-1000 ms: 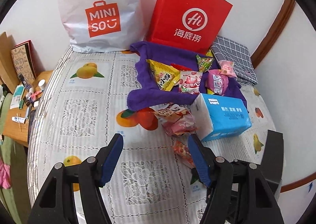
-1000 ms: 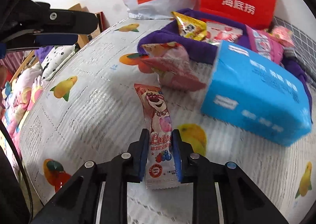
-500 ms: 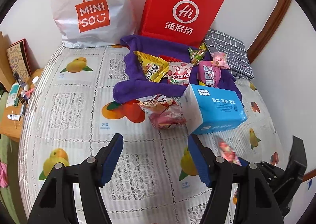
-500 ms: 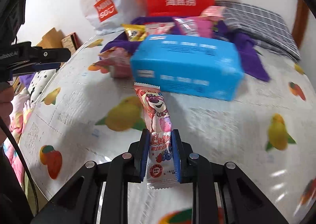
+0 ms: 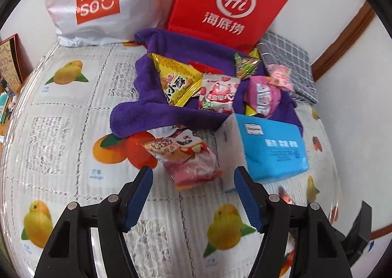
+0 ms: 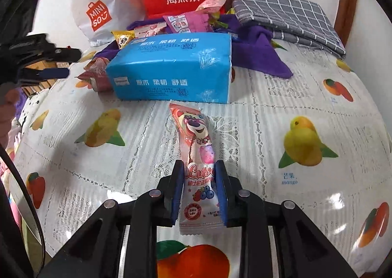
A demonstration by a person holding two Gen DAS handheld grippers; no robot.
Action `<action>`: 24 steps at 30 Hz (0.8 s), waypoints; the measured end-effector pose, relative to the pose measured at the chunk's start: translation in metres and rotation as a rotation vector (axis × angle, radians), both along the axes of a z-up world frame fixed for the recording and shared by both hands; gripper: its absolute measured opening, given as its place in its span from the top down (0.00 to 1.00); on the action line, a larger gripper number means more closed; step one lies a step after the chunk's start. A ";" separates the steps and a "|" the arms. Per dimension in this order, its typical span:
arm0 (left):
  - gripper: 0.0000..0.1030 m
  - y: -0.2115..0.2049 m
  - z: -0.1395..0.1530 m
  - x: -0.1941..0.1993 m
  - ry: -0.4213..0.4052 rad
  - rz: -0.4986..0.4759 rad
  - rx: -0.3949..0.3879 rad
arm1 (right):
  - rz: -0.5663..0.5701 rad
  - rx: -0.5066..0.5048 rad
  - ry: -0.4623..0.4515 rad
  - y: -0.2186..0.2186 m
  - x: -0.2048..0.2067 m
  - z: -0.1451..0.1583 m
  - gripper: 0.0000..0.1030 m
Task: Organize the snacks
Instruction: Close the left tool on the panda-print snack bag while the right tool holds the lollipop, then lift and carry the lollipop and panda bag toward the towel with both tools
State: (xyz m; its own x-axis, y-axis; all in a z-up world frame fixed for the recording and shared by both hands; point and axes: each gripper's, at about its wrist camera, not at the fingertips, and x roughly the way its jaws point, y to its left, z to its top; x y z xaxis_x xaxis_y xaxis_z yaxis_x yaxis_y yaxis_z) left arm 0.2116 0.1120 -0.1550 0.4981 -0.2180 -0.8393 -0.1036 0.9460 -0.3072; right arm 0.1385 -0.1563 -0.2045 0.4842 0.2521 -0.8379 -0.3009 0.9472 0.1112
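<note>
While the snacks are only partly gathered, step: the right claw (image 6: 199, 167) looks to be setting one down apart from the pile.
Right claw: narrow; its jaws flank the strip (image 6: 196, 131) with a sliver of slack on one side, so it seems loosed rather than pinched.
Strip: flat on the cloth (image 6: 306, 96), its lower part between the pads, its top running straight ahead to stop just short of the tissue pack (image 6: 171, 69). Likely laid lengthwise so the jaws can back off it cleanly.
Left claw (image 5: 193, 172): wide, holding nothing, angled down at the table.
Pink bag (image 5: 188, 160): just ahead of the left claw, centred on the gap, which suggests it is the next pick.
Towel (image 5: 147, 111): beyond the pink bag, with several snacks heaped on it; probably the pile being sorted.
Tissue pack, from the left: ahead and to the right, close beside the pink bag, so a grab there risks nudging it.
Paper bags: upright against the wall, far ahead of both claws.
</note>
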 end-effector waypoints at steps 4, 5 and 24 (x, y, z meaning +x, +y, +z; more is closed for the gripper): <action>0.35 0.000 -0.010 0.012 0.025 0.018 -0.011 | -0.005 0.018 -0.011 -0.004 0.003 -0.003 0.75; 0.35 0.000 -0.012 0.013 0.028 0.016 -0.016 | -0.010 0.026 -0.014 -0.005 0.004 -0.003 0.74; 0.53 0.004 -0.041 0.031 0.060 0.053 -0.009 | -0.013 0.022 -0.059 -0.004 0.006 -0.006 0.74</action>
State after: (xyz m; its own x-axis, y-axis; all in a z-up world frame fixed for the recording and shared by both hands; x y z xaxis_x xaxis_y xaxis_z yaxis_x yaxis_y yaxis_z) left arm 0.2426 0.1155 -0.1965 0.4578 -0.2000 -0.8663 -0.1724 0.9359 -0.3071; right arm 0.1450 -0.1600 -0.2106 0.5362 0.2638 -0.8018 -0.2951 0.9486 0.1148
